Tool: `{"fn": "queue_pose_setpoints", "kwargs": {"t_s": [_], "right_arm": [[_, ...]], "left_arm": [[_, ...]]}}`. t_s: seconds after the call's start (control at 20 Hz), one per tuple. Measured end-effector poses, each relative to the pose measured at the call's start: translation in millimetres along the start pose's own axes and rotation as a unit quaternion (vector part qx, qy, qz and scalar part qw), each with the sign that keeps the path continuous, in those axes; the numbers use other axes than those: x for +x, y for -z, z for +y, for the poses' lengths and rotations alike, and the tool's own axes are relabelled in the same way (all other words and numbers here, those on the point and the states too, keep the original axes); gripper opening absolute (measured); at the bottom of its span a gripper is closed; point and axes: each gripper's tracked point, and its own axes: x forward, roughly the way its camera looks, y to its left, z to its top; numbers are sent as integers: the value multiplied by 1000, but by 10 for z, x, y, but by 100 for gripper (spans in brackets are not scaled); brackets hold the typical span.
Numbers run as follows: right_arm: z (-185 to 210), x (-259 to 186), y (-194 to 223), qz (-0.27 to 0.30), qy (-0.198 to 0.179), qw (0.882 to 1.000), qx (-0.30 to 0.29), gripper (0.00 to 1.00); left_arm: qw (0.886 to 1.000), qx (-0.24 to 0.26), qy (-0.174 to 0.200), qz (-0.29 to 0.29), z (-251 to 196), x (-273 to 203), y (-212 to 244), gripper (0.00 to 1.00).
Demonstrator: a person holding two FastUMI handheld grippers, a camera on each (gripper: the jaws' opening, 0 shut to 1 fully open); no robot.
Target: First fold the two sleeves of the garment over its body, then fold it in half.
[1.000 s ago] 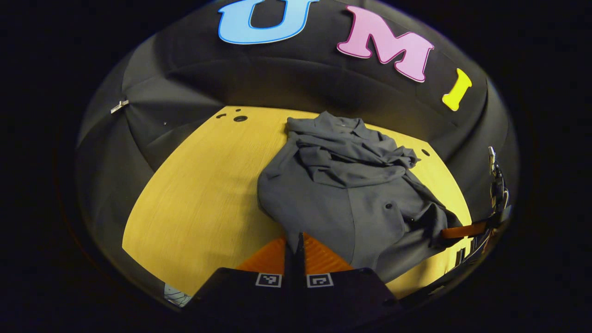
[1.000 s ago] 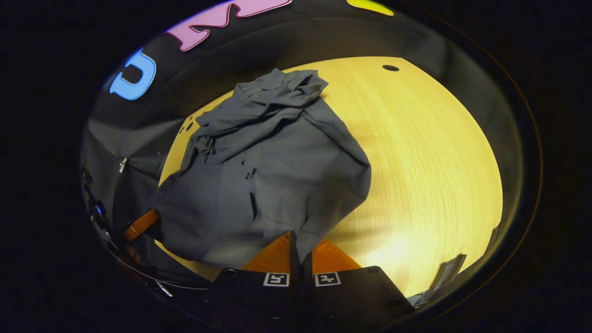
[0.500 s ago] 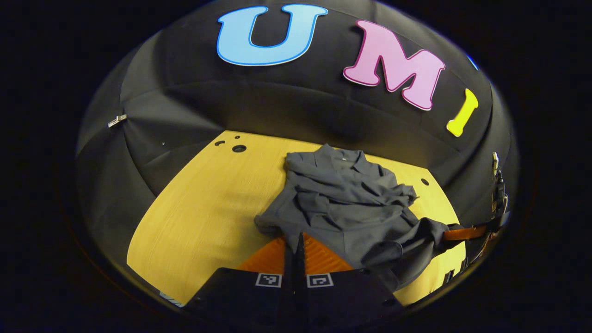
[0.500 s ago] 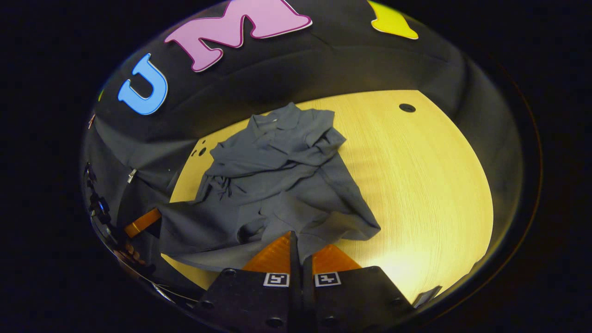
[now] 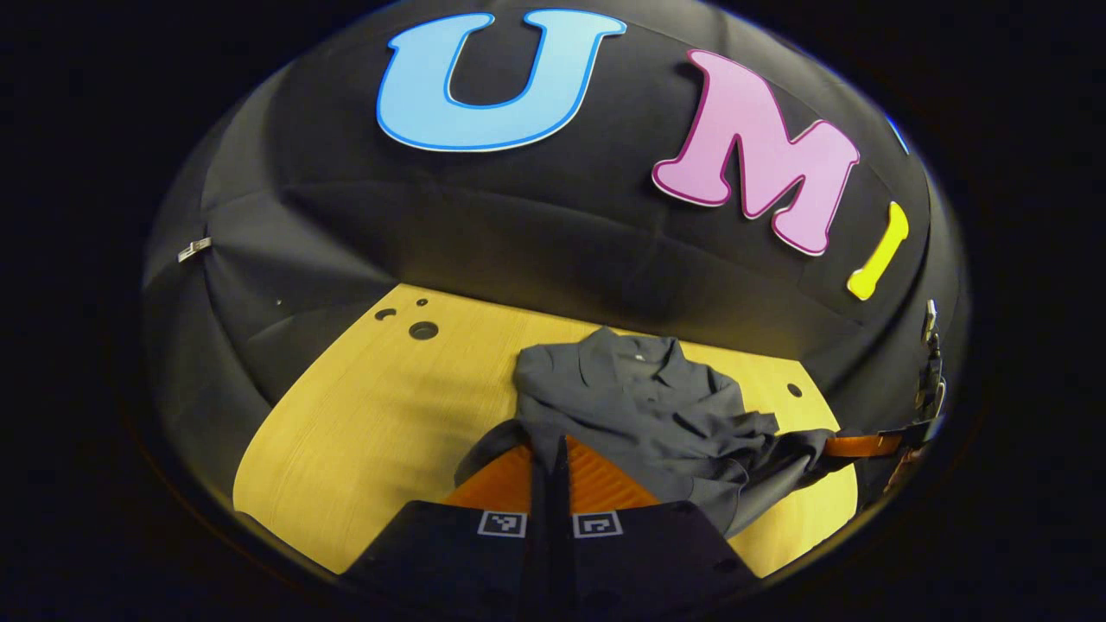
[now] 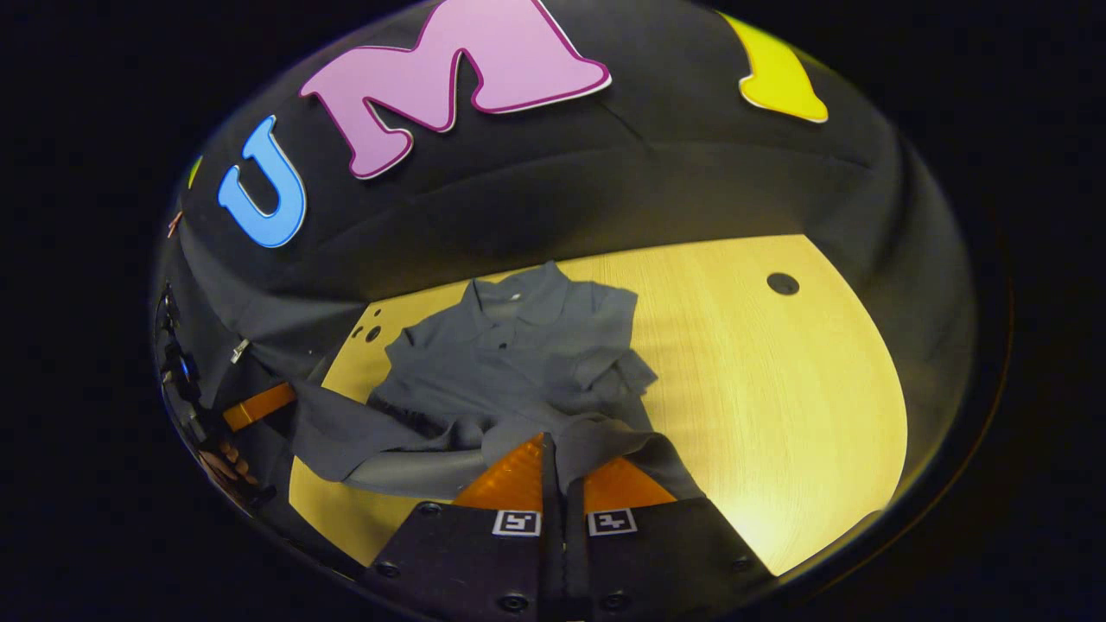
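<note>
Right now the grey garment (image 5: 644,406) lies on the yellow wooden table (image 5: 371,415), collar toward the black booth wall (image 5: 518,233), with its near hem lifted off the tabletop. In the left gripper view, the left gripper (image 5: 550,449) has its two fingers pressed together on a corner of that hem, the cloth rising in a thin pinch between them. Off to the right edge of this view, the right gripper (image 5: 855,446) grips the other corner, the fabric stretched and bunched toward it, with part of its rig above. This view also shows a cluster of small round holes (image 5: 422,329) in the table to the left of the shirt.

From the right gripper view, the collar (image 6: 518,302) and button placket are plainer, the sleeves lying folded in over the chest. The right gripper's own fingers are closed tight on the hem just in front of them. At the left edge the left gripper (image 6: 259,406) shows with a hand (image 6: 226,462) beneath it. A single dark hole (image 6: 783,283) marks the table's far right.
</note>
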Motion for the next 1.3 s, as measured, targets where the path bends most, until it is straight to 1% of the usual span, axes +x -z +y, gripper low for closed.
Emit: {"fn": "queue_pose_setpoints", "kwargs": {"t_s": [0.3,0.55,0.8,0.95,1.05,1.15,1.2,1.3], "right_arm": [[-38,462,-561,-44,2,999,-12,5],[-155,802,-863,-65,12,998,-7,5],[-281,1155,-998,-73,19,997,6,5],[-362,1393,-946,-63,34,997,13,5],[-404,1517,-863,-53,43,998,17,5],[-422,1558,-829,-50,50,997,12,7],[-432,1569,-832,-52,53,997,9,13],[-434,1588,-816,-50,53,997,8,23]], "left_arm": [[1000,-4,5,-26,17,640,-385,5],[999,-17,9,-36,41,1155,-580,5],[999,-22,4,-39,159,1559,-628,5],[999,-22,8,-33,165,1794,-548,5],[999,-31,3,-23,214,1926,-429,5],[999,-42,-16,-12,311,2003,-307,5],[999,-46,-26,-5,352,2020,-247,5],[998,-51,-39,11,390,2013,-135,11]]}}
